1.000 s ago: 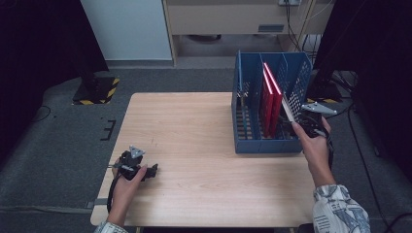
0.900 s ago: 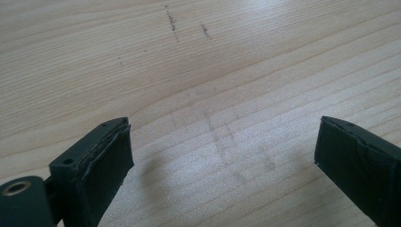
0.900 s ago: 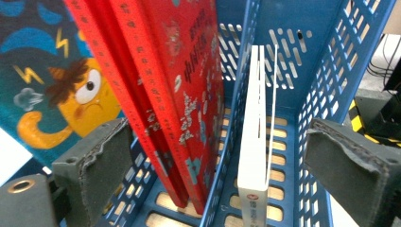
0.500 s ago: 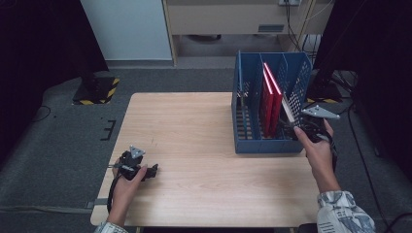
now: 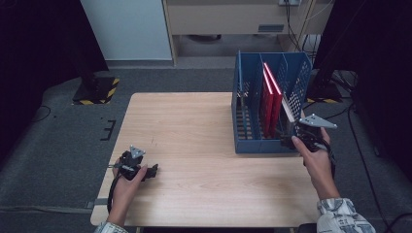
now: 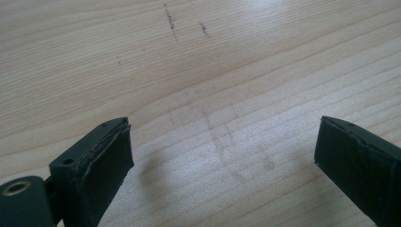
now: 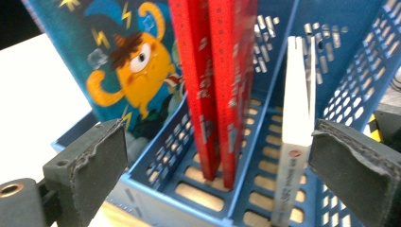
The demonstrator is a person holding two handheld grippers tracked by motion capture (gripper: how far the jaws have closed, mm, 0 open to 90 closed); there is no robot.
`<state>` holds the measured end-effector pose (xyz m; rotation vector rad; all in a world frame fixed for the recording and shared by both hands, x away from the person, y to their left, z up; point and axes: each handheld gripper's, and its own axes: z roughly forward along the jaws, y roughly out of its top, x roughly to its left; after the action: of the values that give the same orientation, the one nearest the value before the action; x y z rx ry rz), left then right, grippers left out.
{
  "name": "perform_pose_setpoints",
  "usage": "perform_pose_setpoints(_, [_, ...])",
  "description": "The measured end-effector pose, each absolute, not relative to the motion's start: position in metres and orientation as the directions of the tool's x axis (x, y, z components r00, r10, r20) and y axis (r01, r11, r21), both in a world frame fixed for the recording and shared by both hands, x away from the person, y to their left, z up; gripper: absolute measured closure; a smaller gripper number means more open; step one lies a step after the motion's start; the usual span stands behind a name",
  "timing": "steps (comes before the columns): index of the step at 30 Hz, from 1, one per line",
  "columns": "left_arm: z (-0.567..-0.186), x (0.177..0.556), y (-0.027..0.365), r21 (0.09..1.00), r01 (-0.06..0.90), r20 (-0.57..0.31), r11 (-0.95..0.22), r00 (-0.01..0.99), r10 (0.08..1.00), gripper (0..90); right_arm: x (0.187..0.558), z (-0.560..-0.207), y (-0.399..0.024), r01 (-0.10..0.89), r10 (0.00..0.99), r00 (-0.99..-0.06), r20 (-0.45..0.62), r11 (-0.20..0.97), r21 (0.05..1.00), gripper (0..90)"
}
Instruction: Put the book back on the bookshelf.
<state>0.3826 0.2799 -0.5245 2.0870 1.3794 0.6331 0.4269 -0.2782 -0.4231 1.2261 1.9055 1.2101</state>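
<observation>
Hovering at the blue rack (image 5: 262, 145), the right gripper (image 5: 297, 138) has its fingers spread, upright white book (image 7: 295, 132) just inside the right one, left gripper (image 5: 145, 171) released, far off

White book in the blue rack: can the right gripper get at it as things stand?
Probably yes. The right gripper is open at the blue rack's open front, with the white book upright just inside its right pad. The two red books stand apart in the next slot.

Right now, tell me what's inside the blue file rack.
The blue file rack holds two red books side by side, a white book one slot over, and a cartoon-covered book. Its lattice walls hide their lower edges.
</observation>
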Motion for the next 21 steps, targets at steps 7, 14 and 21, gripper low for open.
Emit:
perform_pose_setpoints(7, [-0.525,0.383,0.280,0.672,0.668,0.083,-0.320,0.362,0.929,4.6,0.419,-0.428,-0.271,0.405,0.895,-0.446,0.013,0.189,0.894,4.9])
perform_pose_setpoints(14, [-0.525,0.383,0.280,0.672,0.668,0.083,-0.321,0.362,0.928,4.6,0.414,-0.432,-0.263,0.406,0.887,-0.462,0.009,0.202,0.891,3.9])
perform_pose_setpoints(21, [-0.525,0.382,0.280,0.671,0.668,0.082,-0.320,0.362,0.928,4.6,0.410,-0.434,-0.248,0.401,0.865,-0.502,-0.006,0.239,0.884,3.9])
